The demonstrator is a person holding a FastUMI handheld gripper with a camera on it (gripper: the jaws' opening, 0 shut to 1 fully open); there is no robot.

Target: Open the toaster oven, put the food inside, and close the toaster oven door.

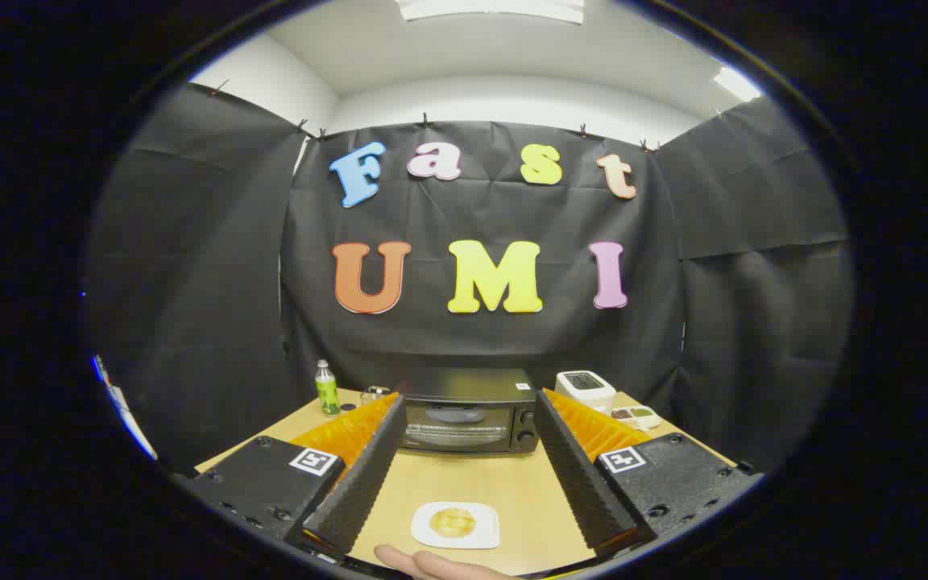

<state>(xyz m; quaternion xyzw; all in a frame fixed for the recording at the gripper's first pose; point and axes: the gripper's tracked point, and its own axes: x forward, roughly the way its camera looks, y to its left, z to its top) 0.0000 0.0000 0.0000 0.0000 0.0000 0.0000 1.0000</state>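
The hand-held gripper (464, 451) hangs released, fingers wide apart, gripping nothing, above a pale wooden worktop (512, 483). At twelve o'clock beyond the fingers sits the toaster oven (468, 417), door closed. Between the fingers, near six o'clock, the food (453, 523) lies on a white plate (482, 536). A green bottle (327, 388) stands at ten o'clock, a white appliance (586, 388) at two. Black cloth walls the booth under a white ceiling.

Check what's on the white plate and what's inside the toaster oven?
The white plate, between the open gripper fingers, carries one round golden food piece. The toaster oven beyond them is closed; through its dark glass door a rack shows faintly, anything else in there can't be made out.
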